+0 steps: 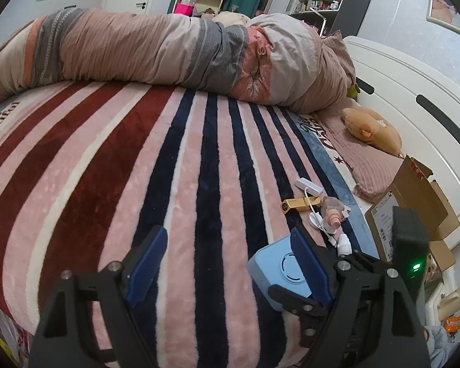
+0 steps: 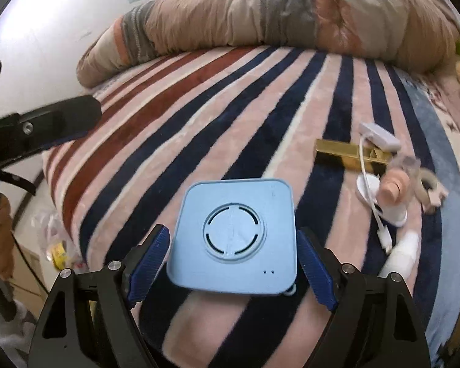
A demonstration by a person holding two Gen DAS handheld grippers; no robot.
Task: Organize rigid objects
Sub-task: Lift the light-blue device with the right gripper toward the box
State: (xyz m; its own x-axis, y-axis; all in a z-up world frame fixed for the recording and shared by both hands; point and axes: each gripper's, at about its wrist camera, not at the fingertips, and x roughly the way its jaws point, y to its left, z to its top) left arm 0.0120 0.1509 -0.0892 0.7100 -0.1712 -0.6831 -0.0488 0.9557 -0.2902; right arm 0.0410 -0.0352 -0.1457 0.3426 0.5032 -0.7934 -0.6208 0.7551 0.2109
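A light blue square box (image 2: 234, 236) with a round vent on top lies on the striped blanket between the fingers of my right gripper (image 2: 233, 260). The jaws stand wide, close to its sides, and whether the pads touch it I cannot tell. The box also shows in the left wrist view (image 1: 279, 273), behind my left gripper's right finger. My left gripper (image 1: 230, 251) is open and empty over the blanket. To the right lie a gold bar-shaped box (image 2: 349, 151), a white adapter with a cable (image 2: 378, 136), a pink pump bottle (image 2: 392, 190) and a white tube (image 2: 400, 257).
A rolled duvet (image 1: 168, 49) lies across the far side of the bed. An open cardboard box (image 1: 411, 211) stands at the bed's right edge by the white headboard (image 1: 414, 116). A plush toy (image 1: 371, 128) lies near the pillow. My left gripper's arm shows at the left of the right wrist view (image 2: 46, 125).
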